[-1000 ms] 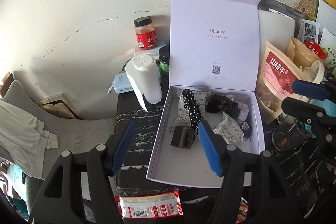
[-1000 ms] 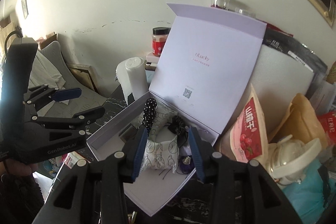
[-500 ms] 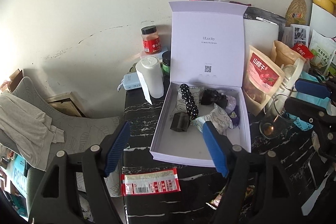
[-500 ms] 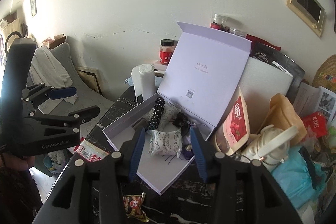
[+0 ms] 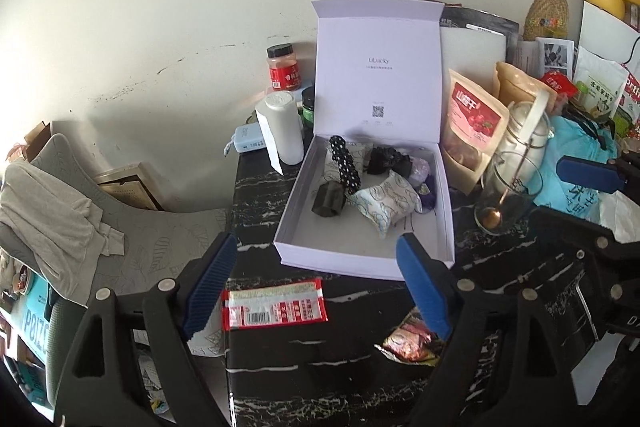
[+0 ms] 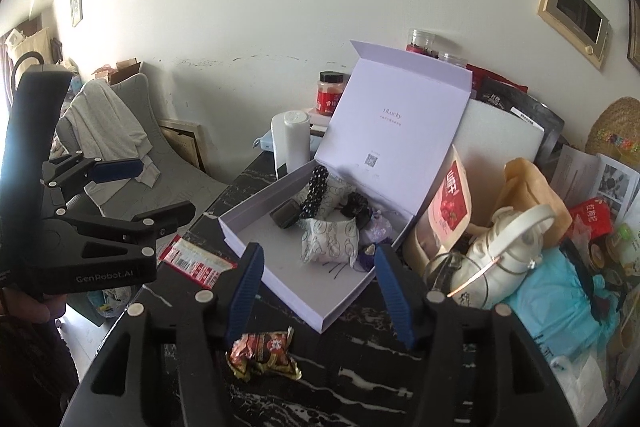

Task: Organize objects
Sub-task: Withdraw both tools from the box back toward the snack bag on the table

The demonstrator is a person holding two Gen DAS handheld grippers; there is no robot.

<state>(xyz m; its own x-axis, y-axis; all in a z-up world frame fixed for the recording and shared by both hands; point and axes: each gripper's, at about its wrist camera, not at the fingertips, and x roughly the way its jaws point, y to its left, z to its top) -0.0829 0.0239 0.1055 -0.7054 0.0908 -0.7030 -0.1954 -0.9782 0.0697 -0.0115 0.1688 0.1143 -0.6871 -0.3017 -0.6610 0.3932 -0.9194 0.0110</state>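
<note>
We counted one open lavender box on the black marbled table, its lid standing upright at the far side. It lay just beyond the fingertips of both tools. Inside it we found six things: one black polka-dot band, one dark cube-shaped piece, one black scrunchie, two white patterned pouches, the nearer one toward the right fingertip and the other under the dotted band, and one small purple bundle against the right wall.

The left gripper had its blue fingers spread wide with nothing between them; one red-and-white flat packet lay on the table just inside the left finger. The right gripper likewise had its fingers apart and empty, and one crumpled foil snack wrapper sat on the table near its left finger, short of the box.

Beyond the left finger stood one white bottle and one red-labelled jar. Beyond the right finger we saw one red snack pouch and one glass cup with a spoon in it.
</note>
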